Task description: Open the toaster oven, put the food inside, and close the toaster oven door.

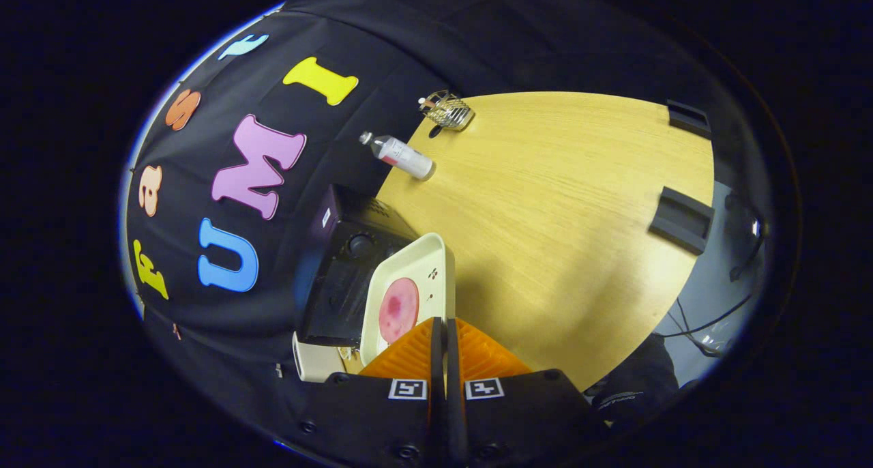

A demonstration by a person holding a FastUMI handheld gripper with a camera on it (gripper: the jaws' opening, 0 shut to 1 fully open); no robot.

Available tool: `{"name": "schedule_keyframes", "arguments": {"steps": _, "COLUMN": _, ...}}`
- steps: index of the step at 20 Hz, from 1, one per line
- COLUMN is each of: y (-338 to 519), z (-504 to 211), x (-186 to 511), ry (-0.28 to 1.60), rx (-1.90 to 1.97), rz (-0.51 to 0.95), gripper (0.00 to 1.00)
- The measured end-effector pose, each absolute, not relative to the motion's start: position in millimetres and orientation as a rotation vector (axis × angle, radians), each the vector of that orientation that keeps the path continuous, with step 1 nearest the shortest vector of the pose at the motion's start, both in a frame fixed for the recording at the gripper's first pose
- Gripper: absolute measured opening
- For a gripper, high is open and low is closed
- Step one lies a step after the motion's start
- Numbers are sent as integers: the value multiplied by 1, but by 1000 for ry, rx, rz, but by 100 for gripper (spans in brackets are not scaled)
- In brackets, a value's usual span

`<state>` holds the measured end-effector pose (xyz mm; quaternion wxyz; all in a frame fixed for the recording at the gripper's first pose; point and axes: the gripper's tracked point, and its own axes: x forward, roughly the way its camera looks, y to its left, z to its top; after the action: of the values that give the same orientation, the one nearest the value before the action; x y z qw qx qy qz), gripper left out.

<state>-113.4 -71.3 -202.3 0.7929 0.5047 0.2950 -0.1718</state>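
Orange ribbed fingers (409, 355) of the claw (442, 328) sit nearest the lens, pressed together on the near rim of a cream rectangular plastic tray (412, 267), whose thin edge runs up from between the tips toward 12 o'clock. On that tray, just ahead of the left finger at about 11 o'clock, lies a round pink slice of food (398, 309); its near edge is hidden behind the finger. Beyond the tray at 10 o'clock stands the black toaster oven (341, 263), partly covered by the tray, so I cannot tell how its door stands. Farther off on the light wooden table (559, 215), near 12 o'clock, lie a white bottle (399, 155) and a small wire basket (447, 110), its contents too small to make out.
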Motion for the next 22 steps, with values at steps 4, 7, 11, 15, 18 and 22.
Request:
{"name": "schedule_keyframes", "arguments": {"steps": 4, "y": -26, "z": -197, "x": -79, "ry": 644, "rx": 1059, "rz": -298, "gripper": 6}}
{"name": "schedule_keyframes", "arguments": {"steps": 7, "y": 3, "z": -202, "x": -57, "ry": 646, "rx": 1065, "rz": -256, "gripper": 6}}
{"name": "schedule_keyframes", "arguments": {"steps": 11, "y": 27, "z": -220, "x": -12, "ry": 633, "rx": 1052, "rz": -246, "gripper": 6}}
{"name": "schedule_keyframes", "arguments": {"steps": 15, "y": 40, "z": -244, "x": 27, "ry": 601, "rx": 1092, "rz": -280, "gripper": 6}}
{"name": "schedule_keyframes", "arguments": {"steps": 18, "y": 45, "z": -254, "x": 53, "ry": 549, "rx": 1153, "rz": -316, "gripper": 6}}
{"name": "schedule_keyframes", "arguments": {"steps": 22, "y": 48, "z": -263, "x": 84, "ry": 476, "rx": 1214, "rz": -356, "gripper": 6}}
